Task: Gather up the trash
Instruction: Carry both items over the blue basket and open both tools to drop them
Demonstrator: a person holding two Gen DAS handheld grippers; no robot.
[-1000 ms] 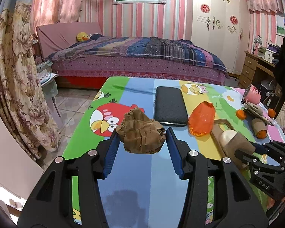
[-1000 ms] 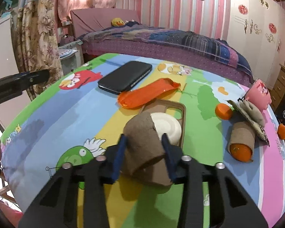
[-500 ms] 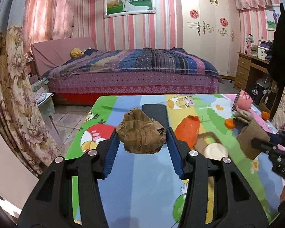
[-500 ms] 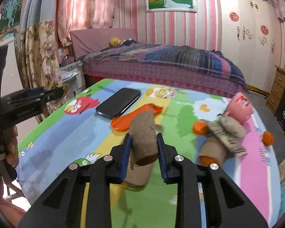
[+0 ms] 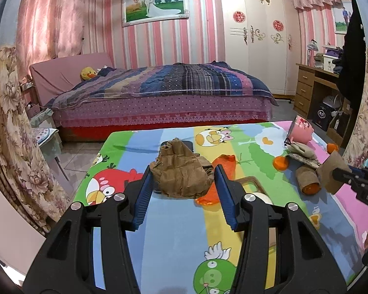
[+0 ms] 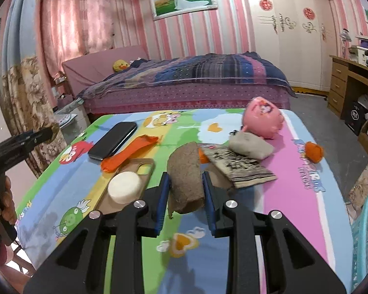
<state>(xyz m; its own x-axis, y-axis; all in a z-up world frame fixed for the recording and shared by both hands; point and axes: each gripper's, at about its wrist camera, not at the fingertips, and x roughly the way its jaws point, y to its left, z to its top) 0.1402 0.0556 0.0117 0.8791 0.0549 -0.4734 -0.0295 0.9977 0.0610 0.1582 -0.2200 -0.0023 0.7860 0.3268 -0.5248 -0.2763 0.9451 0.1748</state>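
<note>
My left gripper (image 5: 182,183) is shut on a crumpled brown paper bag (image 5: 181,174) and holds it above the cartoon tablecloth (image 5: 169,232). My right gripper (image 6: 186,188) is shut on a brown cardboard tube (image 6: 185,176), also above the table; it shows at the right edge of the left wrist view (image 5: 331,174). Other trash lies on the table: an orange wrapper (image 6: 127,152), orange peels (image 6: 314,150), a second tube with orange inside (image 5: 308,180), a printed paper scrap (image 6: 240,166) and a grey wad (image 6: 250,143).
A black phone (image 6: 112,139), a brown phone case (image 6: 125,171) with a white round puck (image 6: 124,189) and a pink cup (image 6: 262,118) lying on its side are on the table. A blue mesh basket (image 6: 365,232) stands at the right. A bed (image 5: 159,98) is behind.
Both grippers have lifted and pulled back from the table, each keeping its load. The right gripper with the tube has swung to the right, toward the basket side.
</note>
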